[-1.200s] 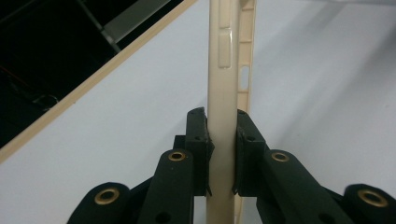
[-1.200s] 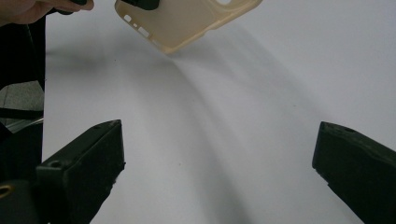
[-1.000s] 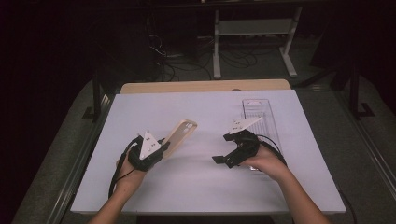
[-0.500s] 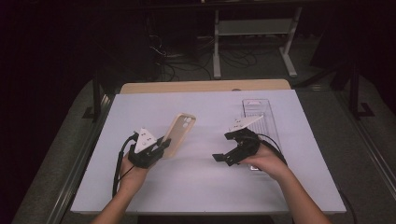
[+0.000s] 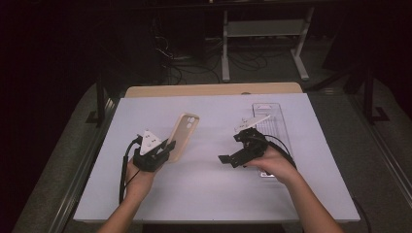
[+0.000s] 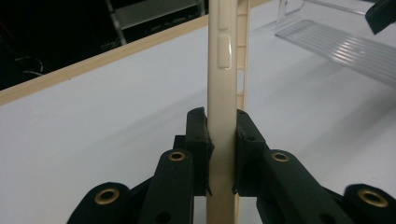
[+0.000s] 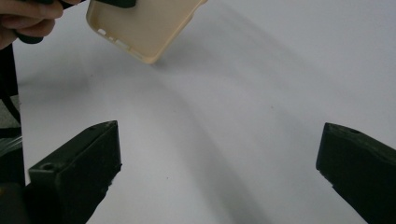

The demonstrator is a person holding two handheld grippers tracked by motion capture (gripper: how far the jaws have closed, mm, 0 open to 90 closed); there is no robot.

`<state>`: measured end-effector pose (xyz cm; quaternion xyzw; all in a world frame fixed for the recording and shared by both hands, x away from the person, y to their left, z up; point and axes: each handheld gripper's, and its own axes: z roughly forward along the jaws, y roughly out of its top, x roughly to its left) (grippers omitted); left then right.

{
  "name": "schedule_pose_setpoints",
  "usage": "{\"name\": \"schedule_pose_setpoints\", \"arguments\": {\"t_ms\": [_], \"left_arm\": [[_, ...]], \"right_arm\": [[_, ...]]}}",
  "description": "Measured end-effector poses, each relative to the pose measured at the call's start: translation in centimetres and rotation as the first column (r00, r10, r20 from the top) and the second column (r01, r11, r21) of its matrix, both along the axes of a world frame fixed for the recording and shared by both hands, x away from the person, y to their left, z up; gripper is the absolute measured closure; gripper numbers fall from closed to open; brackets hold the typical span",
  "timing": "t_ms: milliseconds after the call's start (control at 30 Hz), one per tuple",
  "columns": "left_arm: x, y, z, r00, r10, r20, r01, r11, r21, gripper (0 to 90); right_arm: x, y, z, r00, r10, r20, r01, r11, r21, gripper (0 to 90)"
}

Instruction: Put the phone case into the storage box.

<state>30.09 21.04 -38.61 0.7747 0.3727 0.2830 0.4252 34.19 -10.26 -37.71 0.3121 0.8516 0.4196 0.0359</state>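
A beige phone case (image 5: 182, 135) stands up off the white table, edge-on between the jaws of my left gripper (image 5: 168, 148). In the left gripper view the two pads press on the case (image 6: 221, 70) from both sides, low on its length, so my left gripper (image 6: 221, 128) is shut on it. My right gripper (image 5: 232, 148) hovers to the right of the case, pointing toward it, with a gap of bare table between. Its jaws (image 7: 219, 154) stand wide open with nothing between them; the case (image 7: 142, 28) lies beyond them at the top left.
A clear ribbed plastic tray (image 5: 270, 119) lies on the white mat (image 5: 209, 194) behind my right hand, also the tray (image 6: 336, 42) at upper right. A wooden strip (image 5: 209, 90) borders the table's far edge. Dark floor, cables and a metal stand lie beyond.
The phone case in my left gripper has tipped a little more upright. The right gripper has hardly shifted.
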Motion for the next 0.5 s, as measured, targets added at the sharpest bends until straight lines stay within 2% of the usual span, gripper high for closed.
{"name": "schedule_pose_setpoints", "arguments": {"t_ms": [100, 233, 333, 367, 500], "left_arm": [[0.2, 0.0, 0.1, 0.9996, 0.027, -0.012, -0.027, 0.9996, -0.005, 78.8], [0.2, -0.1, 0.6, 0.9985, 0.055, -0.006, -0.055, 0.9985, -0.009, 78.8], [0.2, -0.3, 0.8, 0.9977, 0.067, 0.002, -0.067, 0.9975, -0.019, 78.8], [0.0, -0.6, 0.8, 0.9966, 0.083, 0.001, -0.083, 0.9951, -0.054, 78.8], [-0.1, -0.5, 0.8, 0.9963, 0.085, 0.007, -0.085, 0.9934, -0.078, 78.8]], "right_arm": [[0.3, 0.2, 0.3, 0.9999, -0.015, 0.003, 0.015, 1.0, -0.004, 0.0], [1.0, 0.4, 0.7, 0.9995, -0.019, -0.026, 0.02, 1.0, 0.016, 0.0], [1.4, 0.7, 0.8, 0.9996, -0.022, -0.017, 0.023, 0.999, 0.028, 0.0], [1.5, 0.8, 0.9, 0.9994, -0.024, -0.025, 0.025, 0.999, 0.038, 0.0], [2.0, 1.3, 1.1, 0.9993, -0.029, -0.023, 0.03, 0.998, 0.063, 0.0]]}}
